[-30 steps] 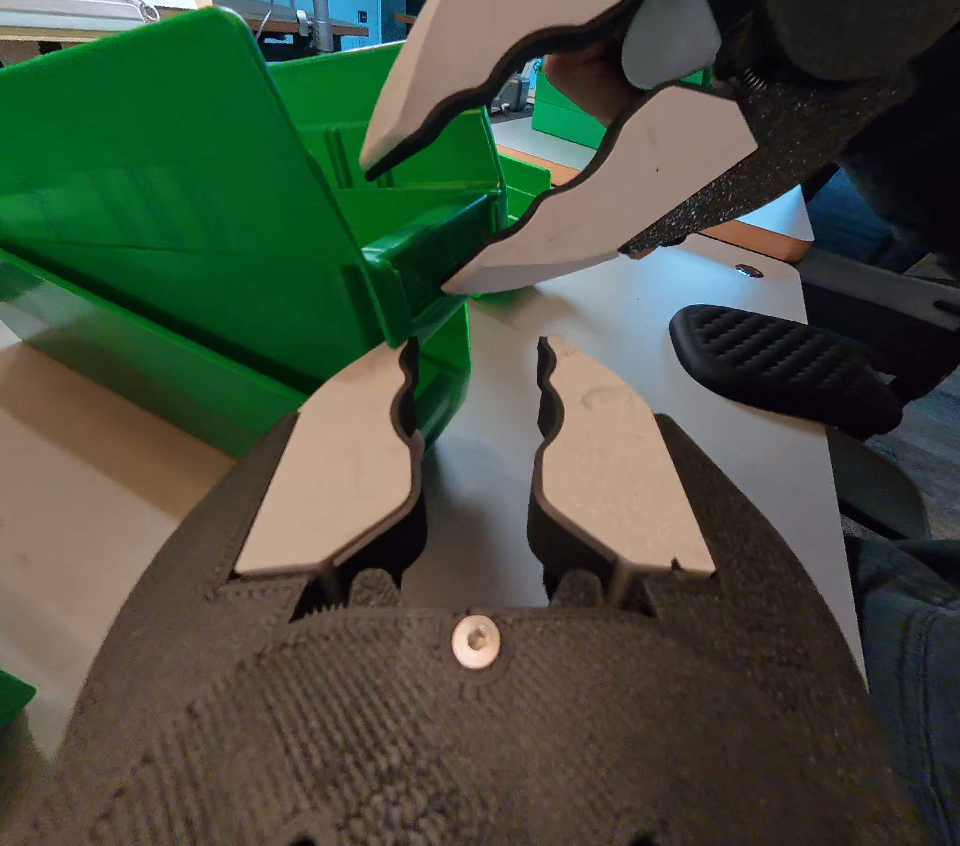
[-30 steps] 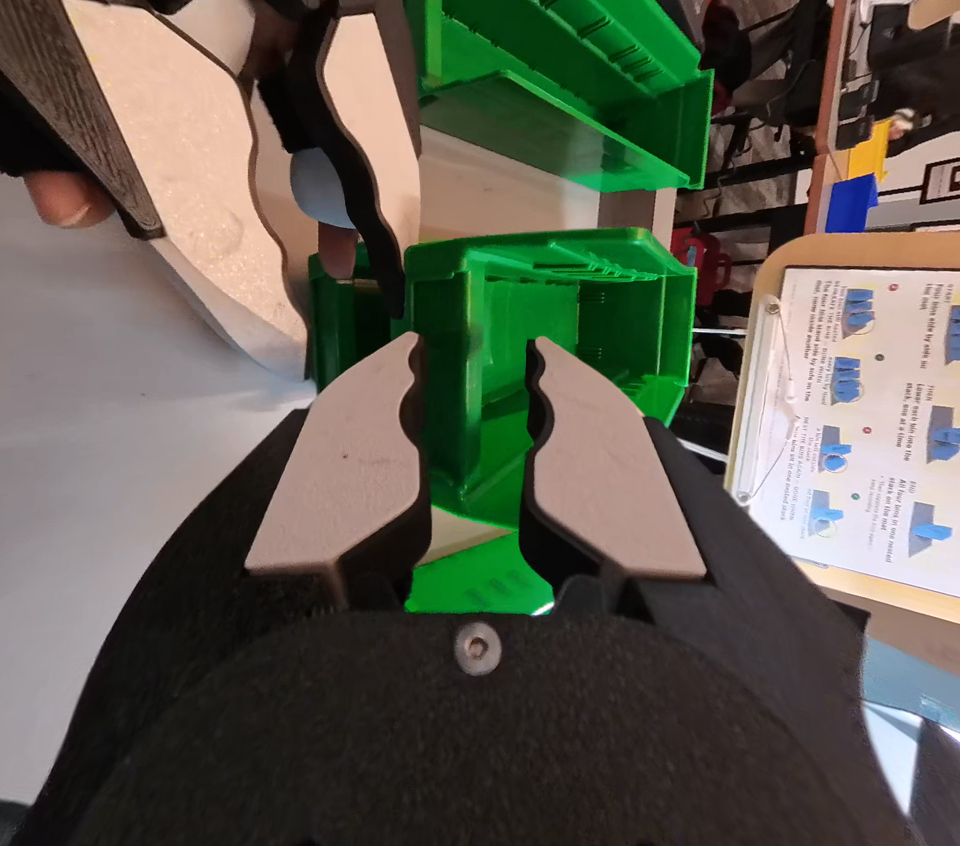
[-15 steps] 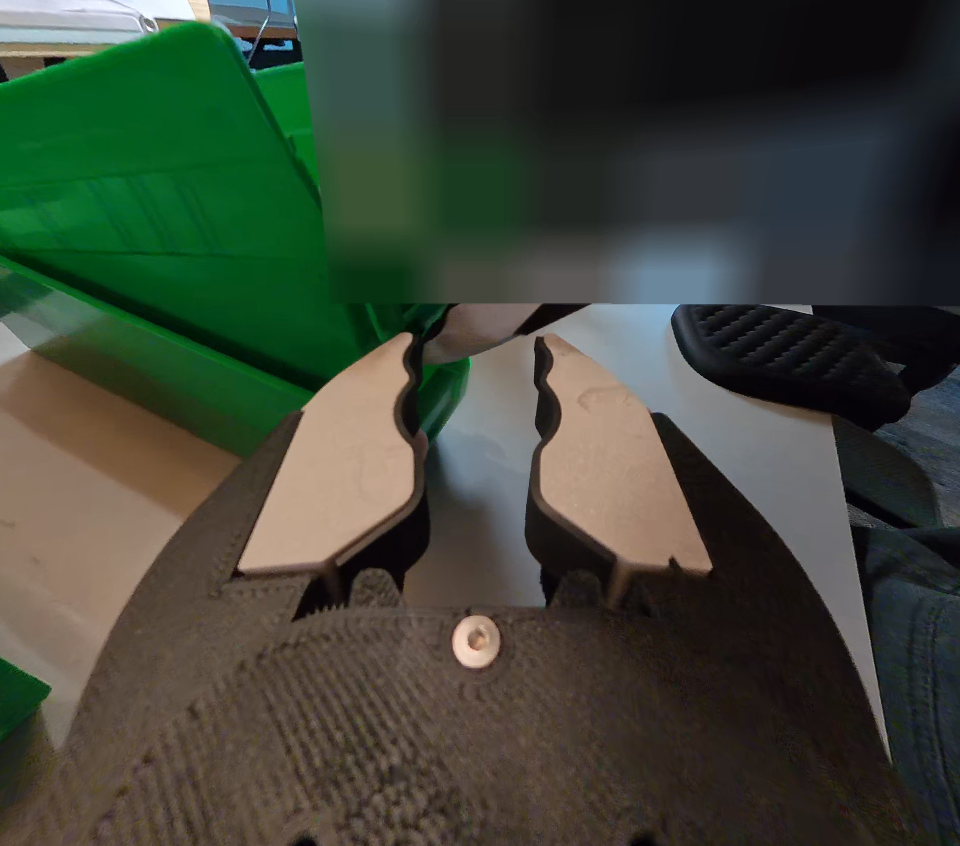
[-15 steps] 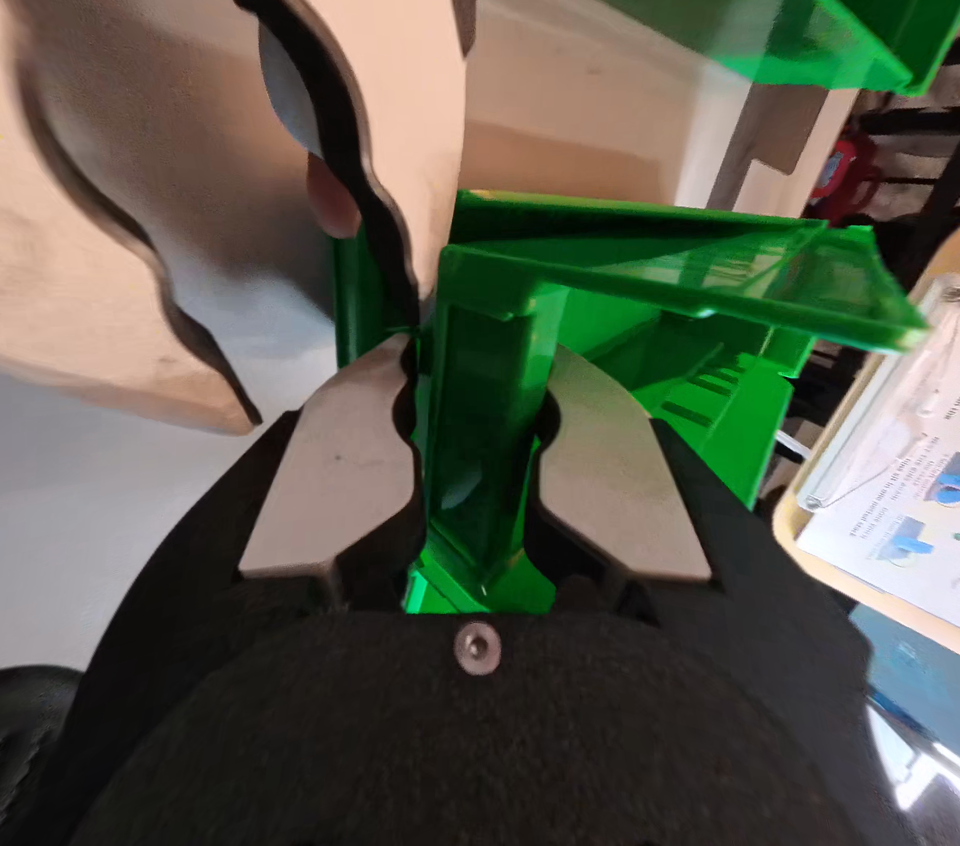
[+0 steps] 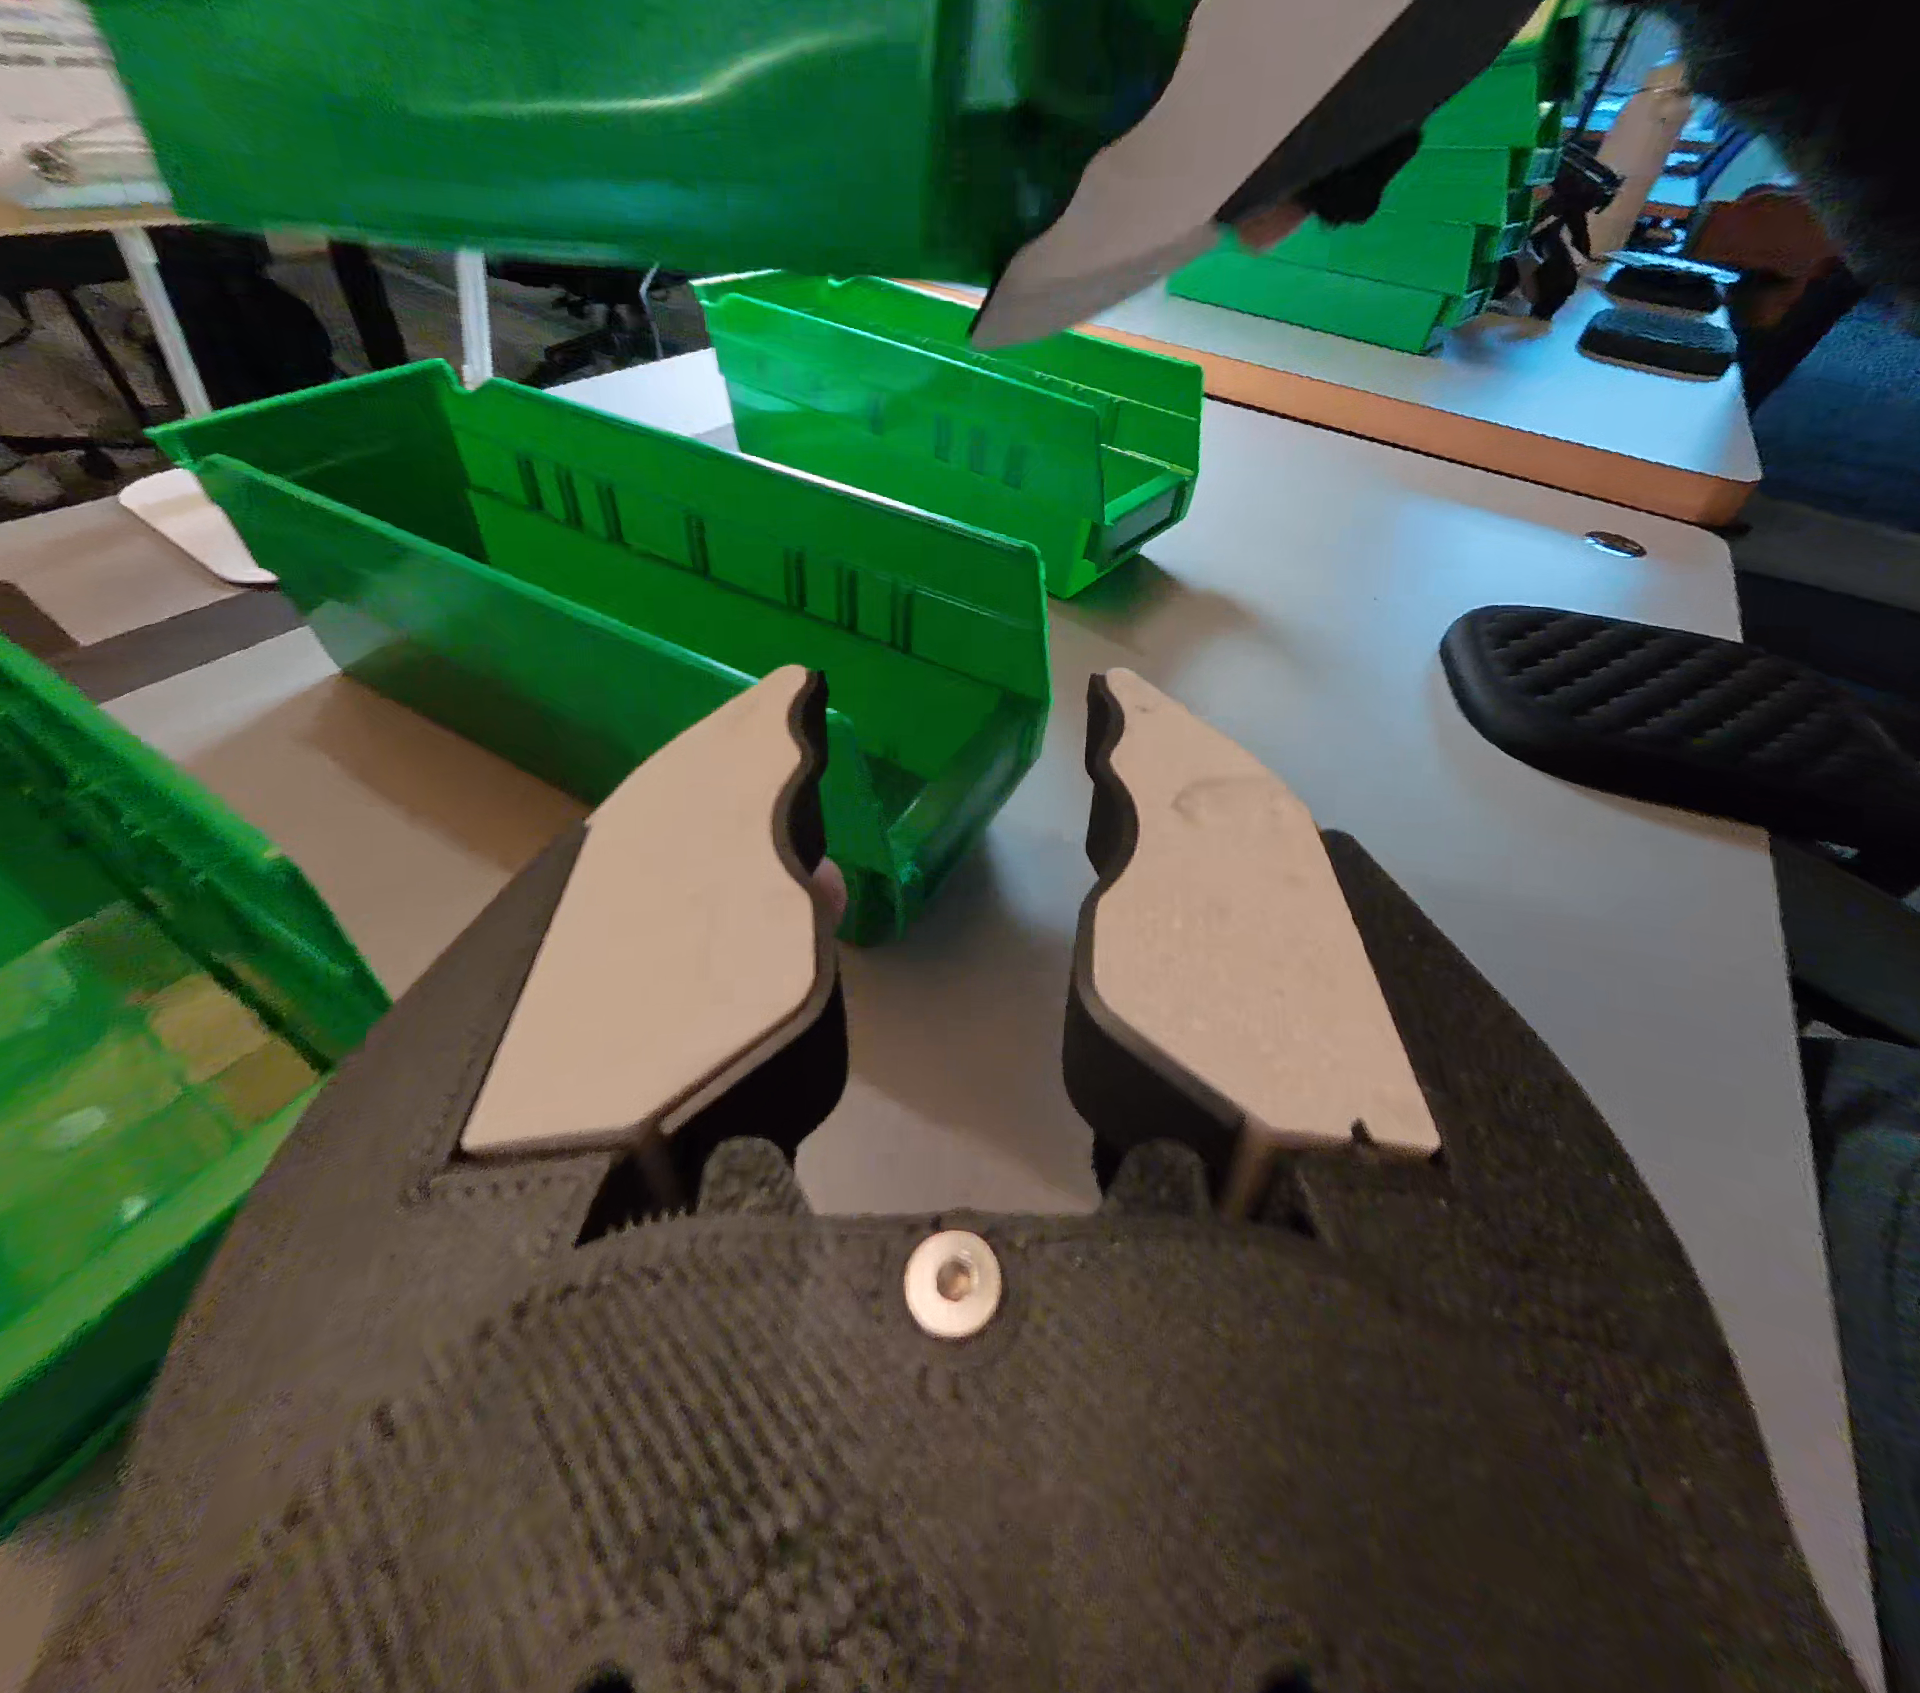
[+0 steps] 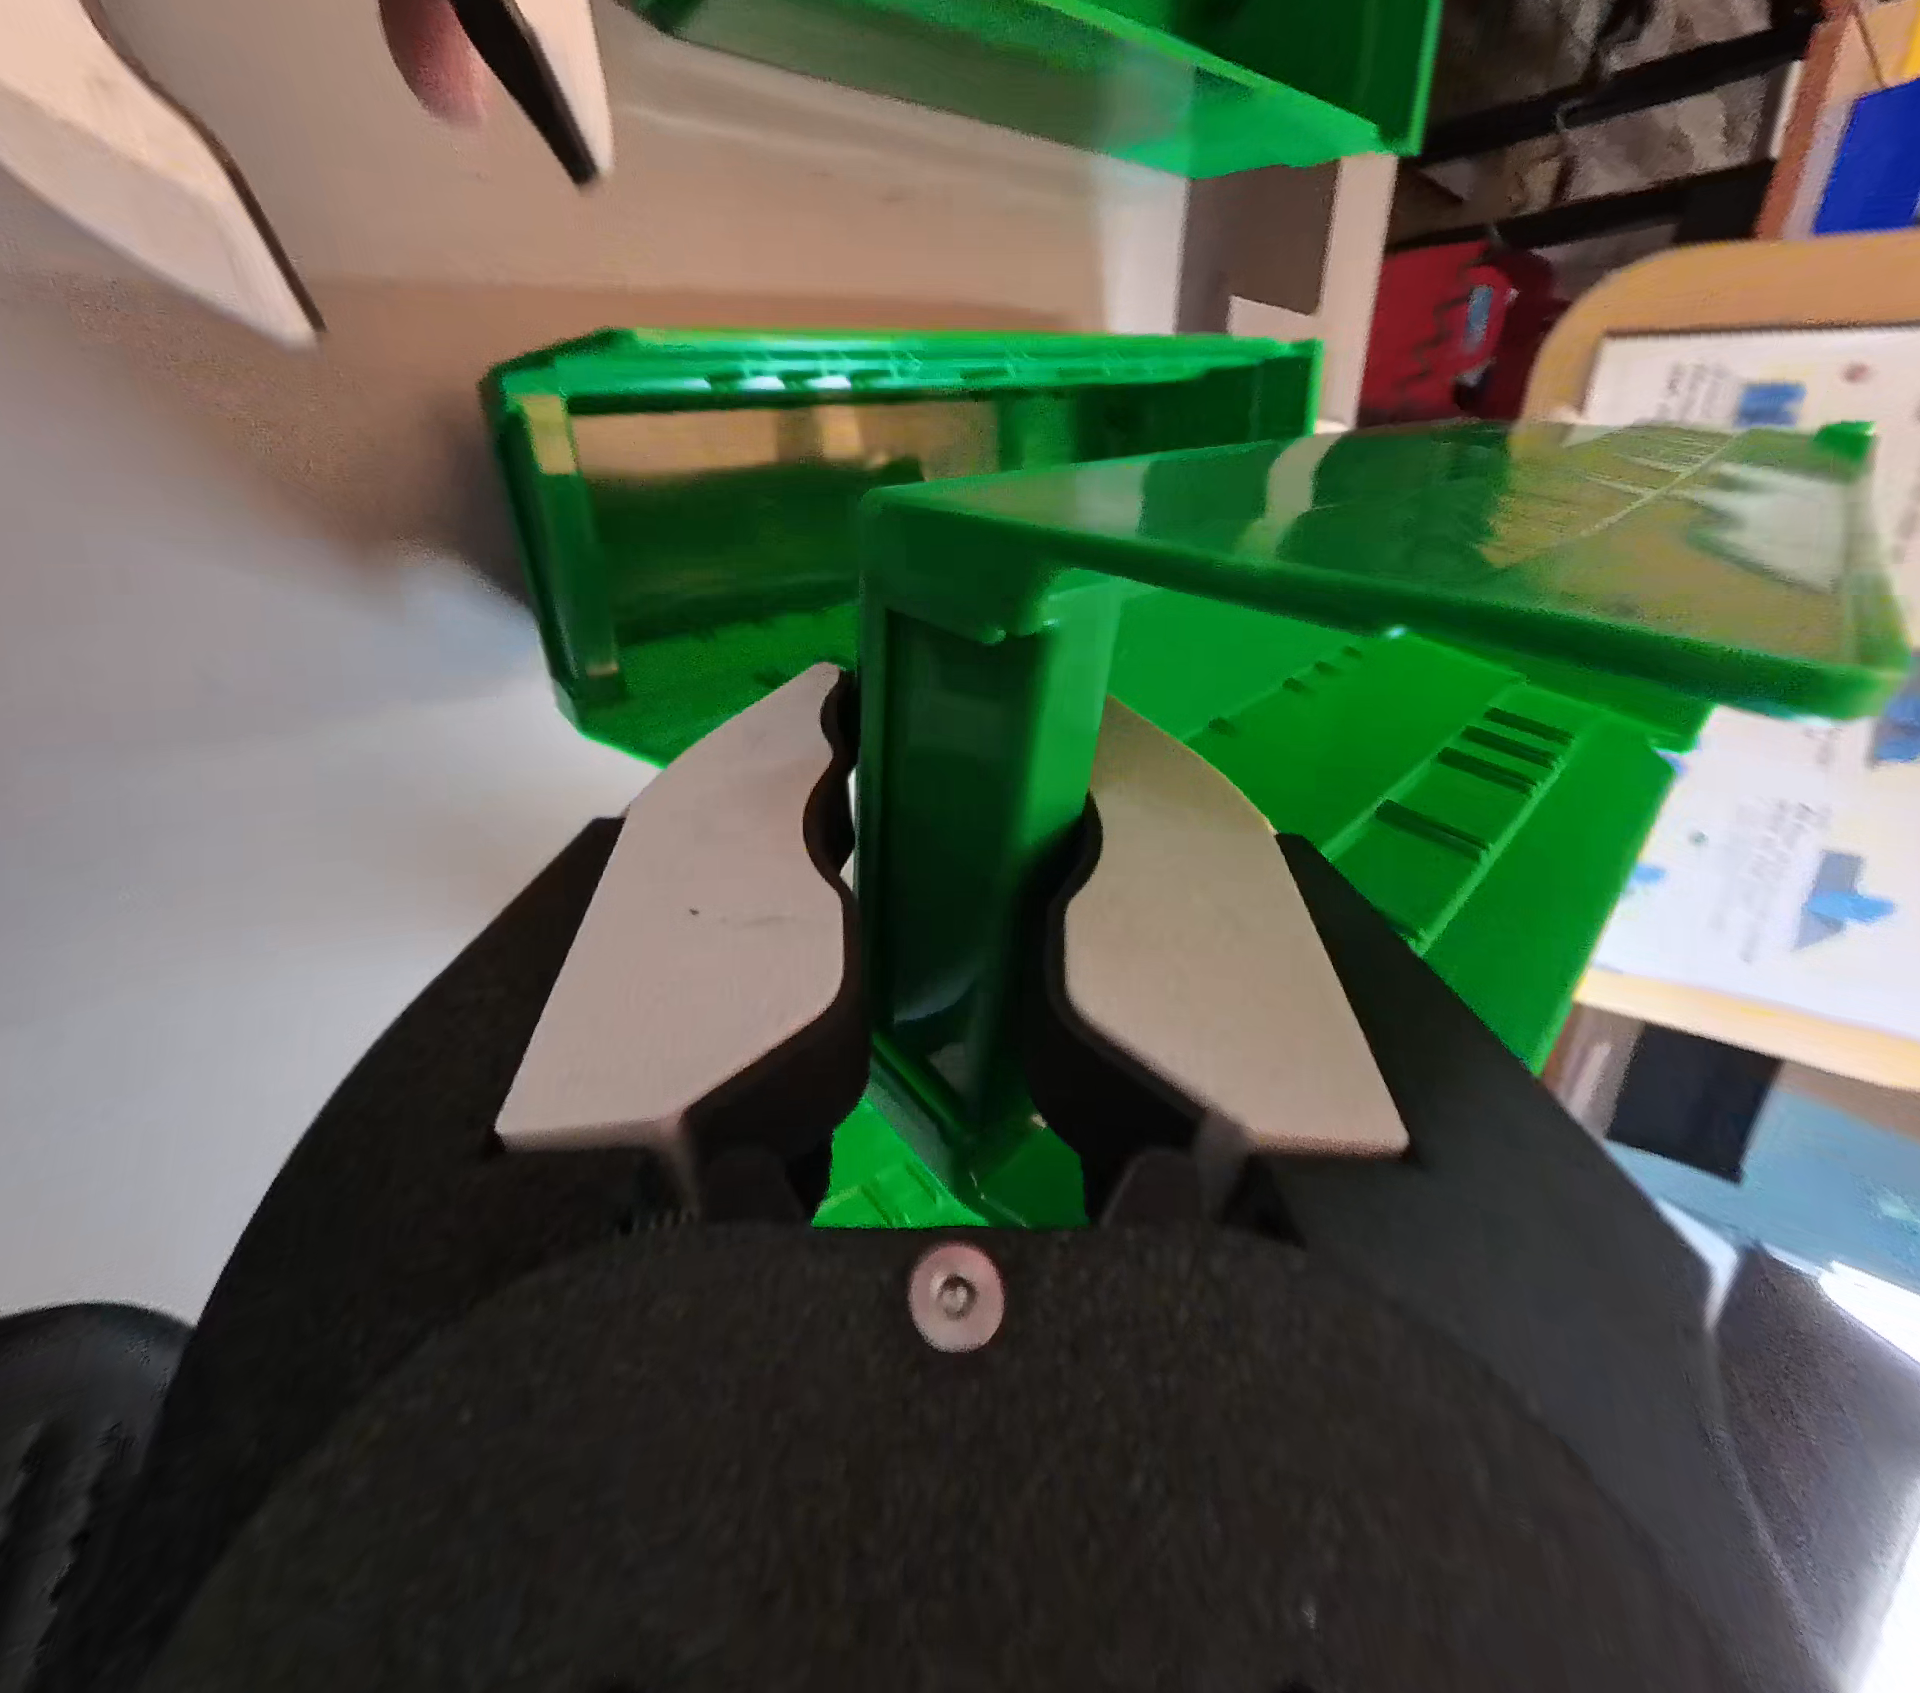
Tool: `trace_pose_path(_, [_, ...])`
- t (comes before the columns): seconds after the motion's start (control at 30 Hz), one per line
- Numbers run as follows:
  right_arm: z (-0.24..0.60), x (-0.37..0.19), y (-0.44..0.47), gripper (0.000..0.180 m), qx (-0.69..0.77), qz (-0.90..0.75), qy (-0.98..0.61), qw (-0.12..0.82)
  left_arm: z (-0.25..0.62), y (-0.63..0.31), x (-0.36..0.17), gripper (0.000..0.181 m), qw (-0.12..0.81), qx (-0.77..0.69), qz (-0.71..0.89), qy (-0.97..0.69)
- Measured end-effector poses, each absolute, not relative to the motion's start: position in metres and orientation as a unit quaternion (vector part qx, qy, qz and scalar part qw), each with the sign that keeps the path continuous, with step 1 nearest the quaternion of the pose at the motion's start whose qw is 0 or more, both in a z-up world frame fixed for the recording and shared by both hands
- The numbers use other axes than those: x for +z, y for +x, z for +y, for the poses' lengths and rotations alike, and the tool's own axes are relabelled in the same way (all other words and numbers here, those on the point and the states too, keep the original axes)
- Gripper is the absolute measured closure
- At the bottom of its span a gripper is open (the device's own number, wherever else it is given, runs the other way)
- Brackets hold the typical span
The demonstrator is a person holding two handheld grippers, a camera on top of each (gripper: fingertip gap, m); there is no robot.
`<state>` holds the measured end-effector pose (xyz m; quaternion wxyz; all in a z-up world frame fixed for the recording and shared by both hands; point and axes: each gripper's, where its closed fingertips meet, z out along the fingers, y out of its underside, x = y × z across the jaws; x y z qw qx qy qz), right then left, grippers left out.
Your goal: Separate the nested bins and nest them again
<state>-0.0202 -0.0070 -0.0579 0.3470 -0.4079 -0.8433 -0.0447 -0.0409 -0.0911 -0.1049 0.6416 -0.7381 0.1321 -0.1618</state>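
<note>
My right gripper (image 6: 966,708) is shut on the front end wall of a green bin (image 6: 1455,542) and holds it in the air. In the left wrist view that lifted bin (image 5: 520,33) hangs at the top, with one of the right gripper's fingers (image 5: 1195,126) beside it. Below it a second green bin (image 5: 623,583) stands on the grey table (image 5: 1351,604). My left gripper (image 5: 956,708) is open and empty, with that bin's front corner at its fingertips. It shows at the upper left of the right wrist view (image 6: 447,251).
A third green bin (image 5: 956,438) stands farther back on the table, and another (image 5: 104,968) is at the lower left. A stack of green bins (image 5: 1403,241) sits on the far table. A black armrest (image 5: 1662,729) is at the right. An instruction sheet (image 6: 1766,812) stands behind.
My right gripper has shut on the bin's end wall and lifted that bin up out of the one below. The left gripper has stayed open by the lower bin's front corner.
</note>
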Motion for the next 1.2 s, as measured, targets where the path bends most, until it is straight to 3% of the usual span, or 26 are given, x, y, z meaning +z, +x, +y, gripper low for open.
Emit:
trace_pose_path(0.13, [0.022,-0.057,0.006,0.147,-0.083,-0.832,-0.426,0.345,-0.092,-0.056,-0.107,0.132,0.646,-0.108,0.138,-0.743])
trace_pose_path(0.43, [0.059,-0.168,0.039,0.146,-0.107,-0.834,-0.443,0.311,-0.092,-0.065,-0.12,0.132,0.636,-0.064,0.145,-0.755])
trace_pose_path(0.67, [0.055,-0.214,0.04,0.147,-0.121,-0.836,-0.443,0.3,-0.09,-0.067,-0.129,0.132,0.627,-0.064,0.143,-0.763])
trace_pose_path(0.83, [0.058,-0.225,0.034,0.148,-0.132,-0.837,-0.437,0.303,-0.09,-0.064,-0.13,0.132,0.625,-0.059,0.15,-0.764])
trace_pose_path(0.93, [0.06,-0.221,0.029,0.137,-0.125,-0.829,-0.436,0.326,-0.09,-0.064,-0.132,0.132,0.623,-0.055,0.153,-0.765])
trace_pose_path(1.0, [0.053,-0.213,0.031,0.128,-0.106,-0.828,-0.438,0.334,-0.09,-0.065,-0.133,0.132,0.622,-0.053,0.153,-0.766])
trace_pose_path(1.2, [0.019,-0.173,0.056,0.128,-0.014,-0.793,-0.459,0.4,-0.091,-0.058,-0.134,0.141,0.624,-0.024,0.189,-0.758])
